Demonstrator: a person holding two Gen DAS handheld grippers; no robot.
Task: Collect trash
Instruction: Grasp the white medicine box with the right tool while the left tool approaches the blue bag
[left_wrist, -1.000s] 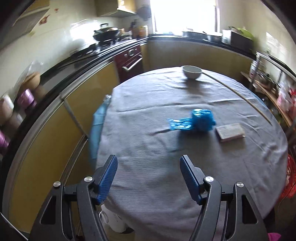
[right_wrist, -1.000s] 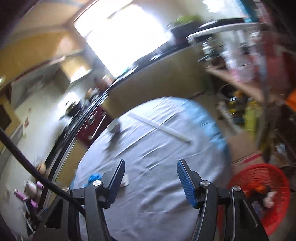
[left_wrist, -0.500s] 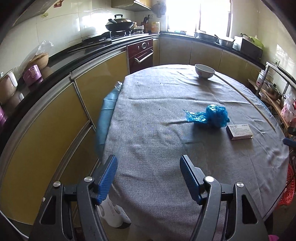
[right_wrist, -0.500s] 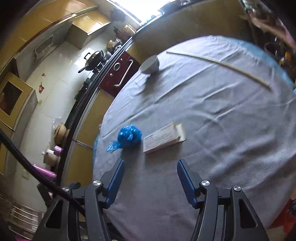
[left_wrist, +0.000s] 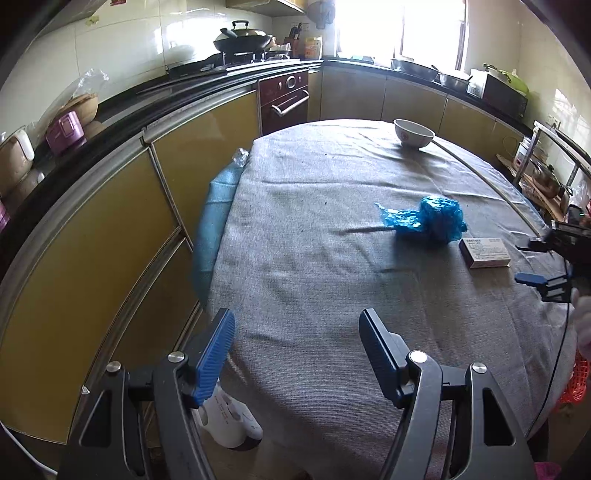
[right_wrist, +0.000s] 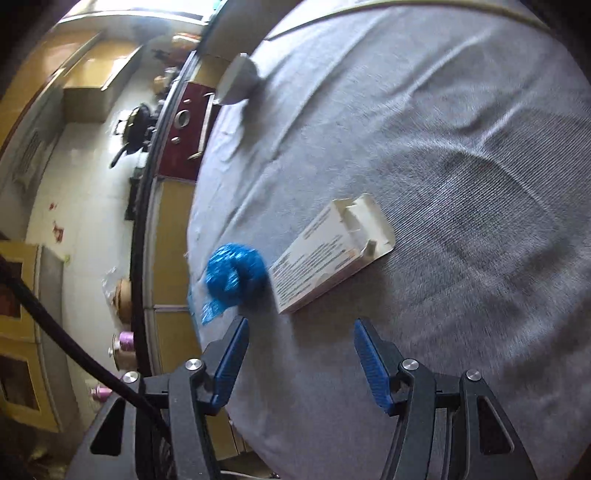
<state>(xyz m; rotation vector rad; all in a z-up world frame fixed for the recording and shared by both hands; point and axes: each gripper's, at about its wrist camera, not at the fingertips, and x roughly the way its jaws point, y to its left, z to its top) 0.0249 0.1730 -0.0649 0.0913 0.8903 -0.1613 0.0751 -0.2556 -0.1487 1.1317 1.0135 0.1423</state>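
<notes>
A crumpled blue plastic bag (left_wrist: 428, 219) lies on the grey tablecloth (left_wrist: 314, 258), with a small flat cardboard box (left_wrist: 485, 252) just right of it. My left gripper (left_wrist: 297, 325) hangs open over the near edge of the table, well short of both. My right gripper (right_wrist: 299, 328) is open and empty, just in front of the box (right_wrist: 328, 254) and the blue bag (right_wrist: 234, 275). The left wrist view shows the right gripper (left_wrist: 526, 260) coming in from the right edge, close to the box.
A white bowl (left_wrist: 413, 133) and a long thin stick (left_wrist: 480, 173) lie at the far side of the table. A red basket (left_wrist: 574, 380) stands low at the right, a white appliance (left_wrist: 229, 417) under the near edge. Kitchen cabinets (left_wrist: 110, 240) line the left.
My right gripper has swung down towards the table, so the box and blue bag are now close before it. It has entered the left wrist view. The left gripper dropped slightly.
</notes>
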